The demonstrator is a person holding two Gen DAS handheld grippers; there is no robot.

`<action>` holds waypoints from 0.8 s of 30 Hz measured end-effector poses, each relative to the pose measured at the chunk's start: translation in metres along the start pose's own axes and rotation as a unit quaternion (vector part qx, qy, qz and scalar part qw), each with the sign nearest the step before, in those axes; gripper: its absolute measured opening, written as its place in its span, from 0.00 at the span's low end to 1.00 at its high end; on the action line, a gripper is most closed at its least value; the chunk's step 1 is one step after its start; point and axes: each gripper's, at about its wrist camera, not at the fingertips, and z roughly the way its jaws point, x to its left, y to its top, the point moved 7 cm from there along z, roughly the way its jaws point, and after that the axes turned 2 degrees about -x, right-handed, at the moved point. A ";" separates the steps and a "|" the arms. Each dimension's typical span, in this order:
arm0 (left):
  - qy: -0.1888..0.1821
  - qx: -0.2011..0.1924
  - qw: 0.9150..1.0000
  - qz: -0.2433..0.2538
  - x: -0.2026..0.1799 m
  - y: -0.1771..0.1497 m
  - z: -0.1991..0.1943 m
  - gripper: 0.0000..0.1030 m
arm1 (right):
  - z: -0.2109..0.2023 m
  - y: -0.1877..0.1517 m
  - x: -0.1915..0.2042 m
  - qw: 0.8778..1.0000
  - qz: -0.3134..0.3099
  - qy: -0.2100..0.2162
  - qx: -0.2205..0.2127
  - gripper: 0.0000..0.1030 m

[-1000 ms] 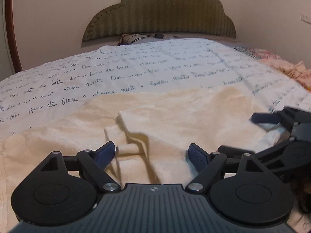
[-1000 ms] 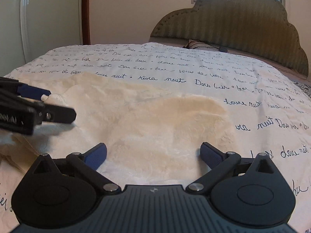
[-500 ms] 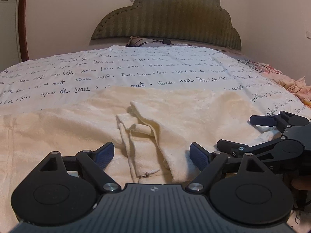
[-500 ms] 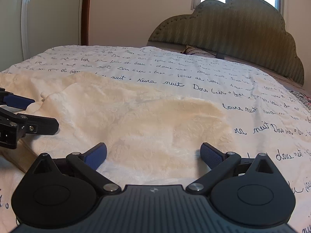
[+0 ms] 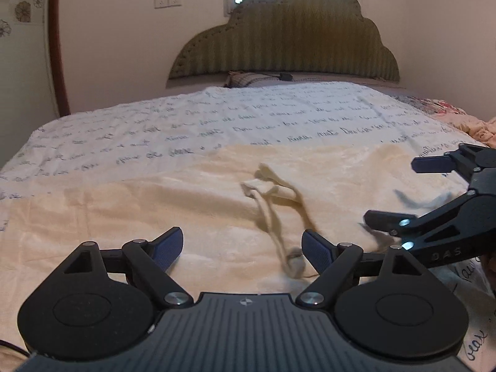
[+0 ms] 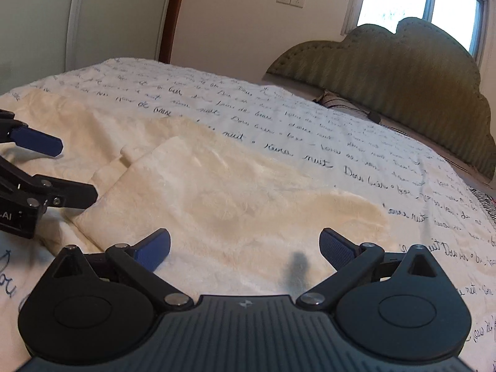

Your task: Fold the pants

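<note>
We hold the left gripper and the right gripper just above the cream fleece pants, both with jaws spread wide and gripping nothing, while the pants lie partly folded on the script-printed bedspread below the padded headboard.

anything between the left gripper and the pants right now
Nothing visible. The left gripper hangs open right over the cream pants on the bed cover, with only a loose drawstring of the pants under it. The right gripper, also open, stands off to the side, not in the path.
</note>
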 end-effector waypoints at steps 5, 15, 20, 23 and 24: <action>0.074 -0.022 0.994 -0.083 0.073 0.000 -0.032 0.85 | -0.028 0.036 0.020 0.997 0.002 0.042 -0.059 1.00; 0.192 -0.013 0.964 -0.186 0.184 -0.027 -0.094 0.85 | -0.033 0.051 0.160 0.969 -0.154 0.170 -0.094 1.00; 0.174 0.000 0.957 -0.234 0.206 -0.039 -0.107 0.85 | -0.031 0.051 0.211 0.950 -0.228 0.184 -0.109 1.00; 0.117 0.009 0.949 -0.292 0.209 -0.045 -0.104 0.86 | -0.022 0.044 0.232 0.941 -0.271 0.175 -0.099 1.00; 0.096 0.016 0.946 -0.311 0.210 -0.046 -0.100 0.86 | -0.020 0.041 0.237 0.939 -0.285 0.170 -0.096 1.00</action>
